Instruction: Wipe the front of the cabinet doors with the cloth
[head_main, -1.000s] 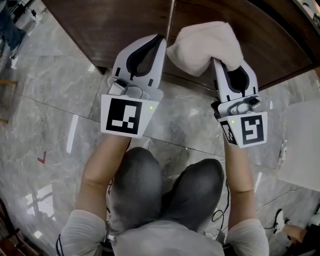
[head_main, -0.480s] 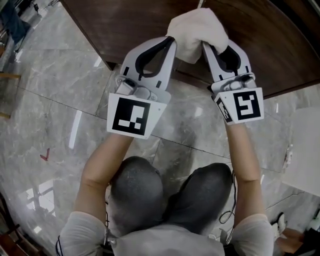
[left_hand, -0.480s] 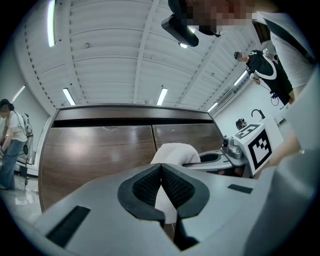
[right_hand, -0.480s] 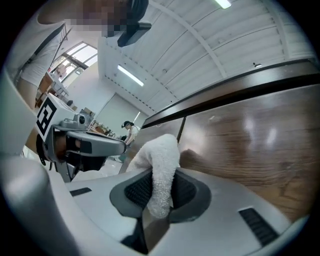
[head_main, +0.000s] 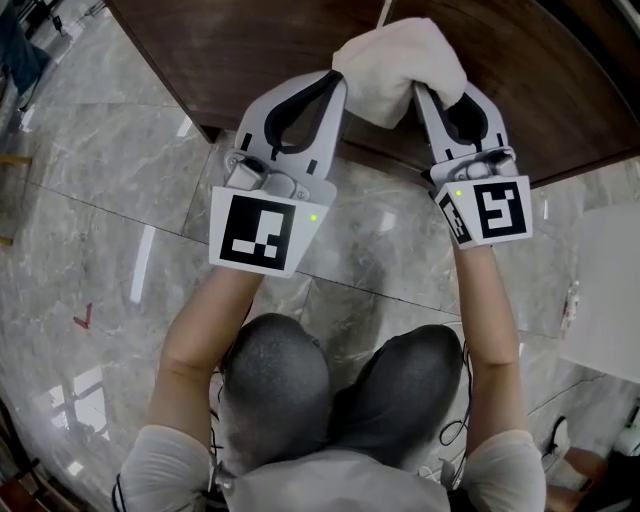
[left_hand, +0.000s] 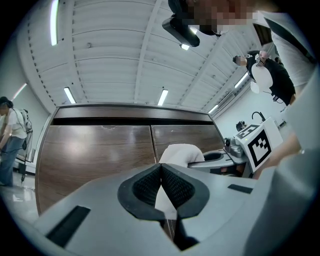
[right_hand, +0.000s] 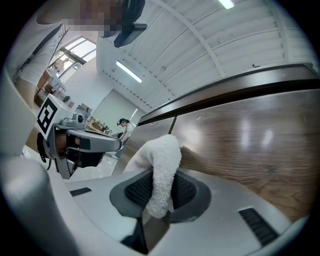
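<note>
A: Both grippers have drawn closer together since a second ago, and the white cloth now sits over the seam between the cabinet doors.

B: Which one holds it?

A: It is the right gripper, clamped on a fold, with the rest bunched ahead of it against the door. Just beside it, the left gripper is closed on nothing.

B: Any wiping advice?

A: Probably press evenly, keep that fold pinched, and stroke along the grain.
</note>
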